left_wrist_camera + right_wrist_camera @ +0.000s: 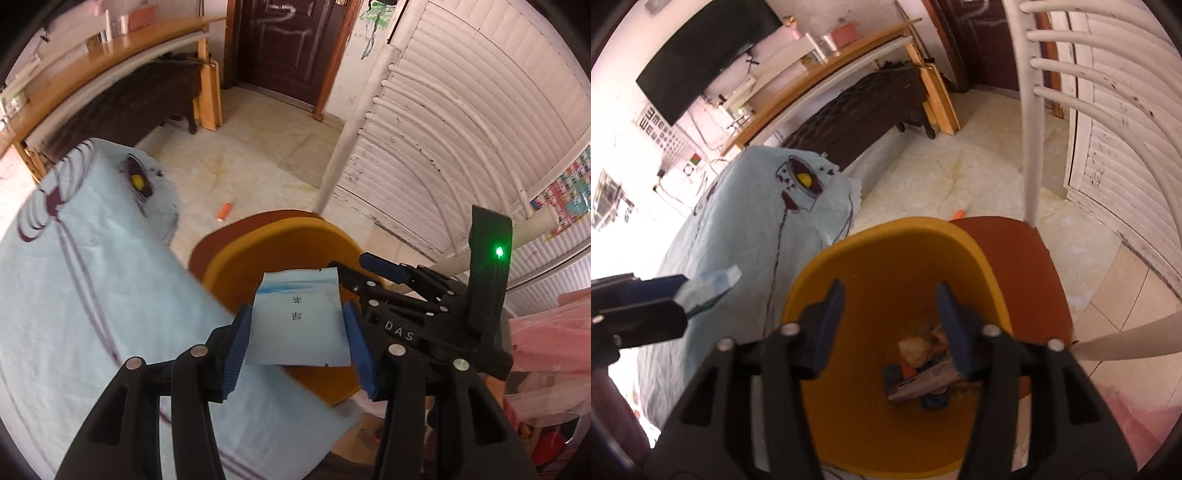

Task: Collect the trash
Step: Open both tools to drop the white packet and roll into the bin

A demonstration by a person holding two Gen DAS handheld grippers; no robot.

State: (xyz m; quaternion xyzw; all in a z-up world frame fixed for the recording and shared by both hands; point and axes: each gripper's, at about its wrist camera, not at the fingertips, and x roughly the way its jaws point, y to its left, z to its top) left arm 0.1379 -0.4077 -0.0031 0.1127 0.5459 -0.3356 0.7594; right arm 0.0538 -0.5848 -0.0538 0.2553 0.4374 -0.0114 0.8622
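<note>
Table [74,295]: at the far left, under a pale blue cloth printed with a dark cup design; no loose rubbish shows on the part in view.
Left gripper [297,328]: clenched on a pale blue packet [301,321], its blue pads pressing the packet's two side edges, held flat with printed characters facing the camera.
Packet position: in the right wrist view the packet [709,288] sits just left of the bin rim, over the table edge and not yet above the opening.
Bin [886,251]: a yellow waste bin beside the table, standing on a brown seat [1034,266]; wrappers and scraps [923,365] already lie at its bottom.
Right gripper [890,325]: released, jaws apart and empty, pointing down into the bin mouth.
Orange tube [224,211]: on the tiled floor beyond the bin, well apart from both grippers; it looks like rubbish left to collect.
White rails [1032,110]: at the right, near the bin and seat.
Risk, early drop: letting go now would likely land the packet on the cloth or the floor, since it is short of the rim.
Risk, collision: both grippers crowd the same opening, so the left may knock the right.
Risk, tipping: a bump on the rim could shift the bin off the seat.
</note>
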